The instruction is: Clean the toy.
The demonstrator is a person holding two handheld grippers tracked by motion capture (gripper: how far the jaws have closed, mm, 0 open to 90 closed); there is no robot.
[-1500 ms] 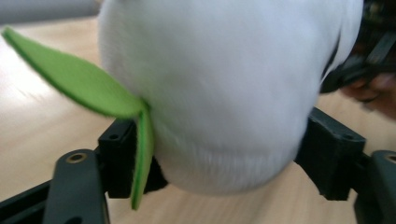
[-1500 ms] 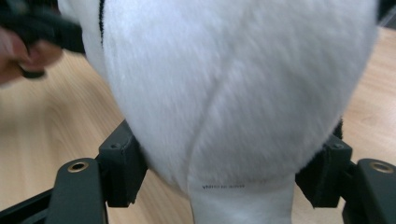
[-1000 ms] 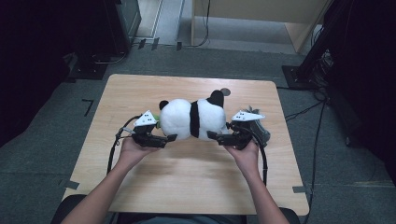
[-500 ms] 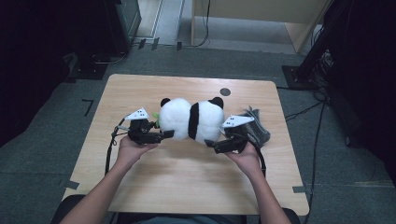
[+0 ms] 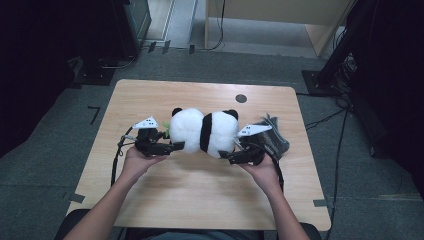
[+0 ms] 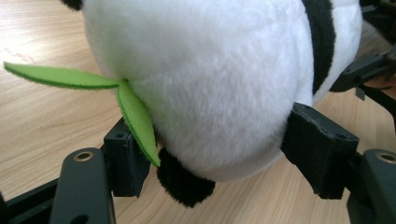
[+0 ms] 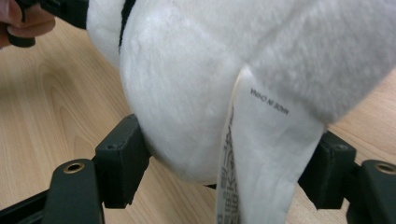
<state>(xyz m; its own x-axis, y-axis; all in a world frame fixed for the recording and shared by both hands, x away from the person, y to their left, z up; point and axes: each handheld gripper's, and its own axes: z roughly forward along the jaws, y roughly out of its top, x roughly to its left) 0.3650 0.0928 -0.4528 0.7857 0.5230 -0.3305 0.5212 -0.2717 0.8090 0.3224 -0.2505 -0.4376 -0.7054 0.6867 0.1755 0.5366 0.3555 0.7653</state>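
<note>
panda plush [image 5: 204, 132] lies mid-bench [image 5: 150, 95], pinched between us: left gripper [image 5: 176, 146] fingers at its 9 o'clock end have just been opening yet still press the fur, right gripper [image 5: 231, 159] fingers at 3 o'clock have just been closing on it. next, we judge, an even lift together.

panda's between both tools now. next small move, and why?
Probably close both tools a little more before lifting. The panda sits on the table with the left tool around one end and the right tool around the other, pads against the plush. Both tools' jaws have just been shifting with it between them, so neither grip looks settled. The dark bundle lies beside the right hand.
</note>
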